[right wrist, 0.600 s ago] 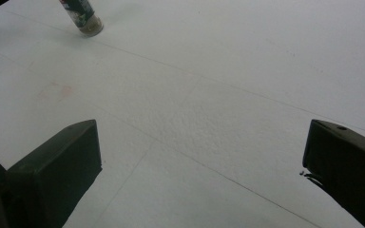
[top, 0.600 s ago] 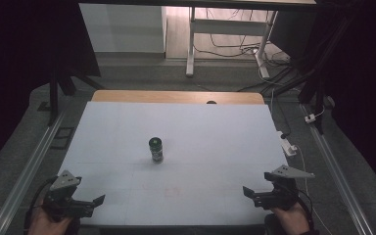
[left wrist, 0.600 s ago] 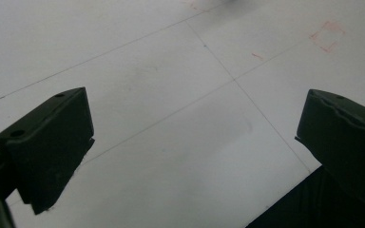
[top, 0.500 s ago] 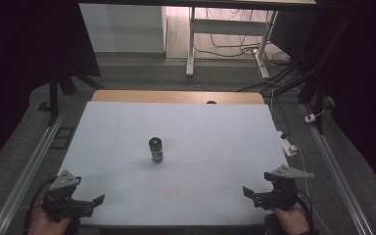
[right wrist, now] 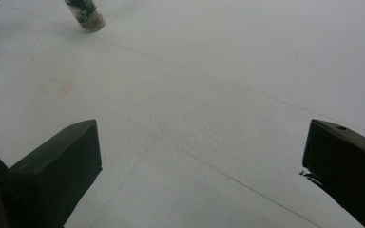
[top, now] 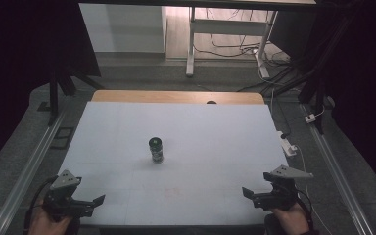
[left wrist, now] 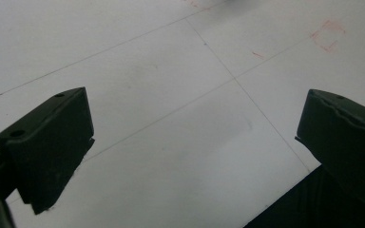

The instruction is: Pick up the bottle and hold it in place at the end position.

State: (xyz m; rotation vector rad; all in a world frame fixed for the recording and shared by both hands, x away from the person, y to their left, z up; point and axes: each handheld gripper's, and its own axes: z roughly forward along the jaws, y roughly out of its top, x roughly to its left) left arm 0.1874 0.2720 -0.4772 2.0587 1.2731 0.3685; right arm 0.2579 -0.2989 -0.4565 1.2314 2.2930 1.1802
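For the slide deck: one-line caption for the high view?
Small dark jar upright mid-table; left gripper and right gripper open at the near edge.

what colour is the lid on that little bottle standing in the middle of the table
Dark green, nearly black, on the bottle; the high view shows it best.

White table sheet [top: 215, 142] crossed by thin lines, faint red marks [right wrist: 57, 88] seen; white power strip [top: 288, 147] laid off right edge.
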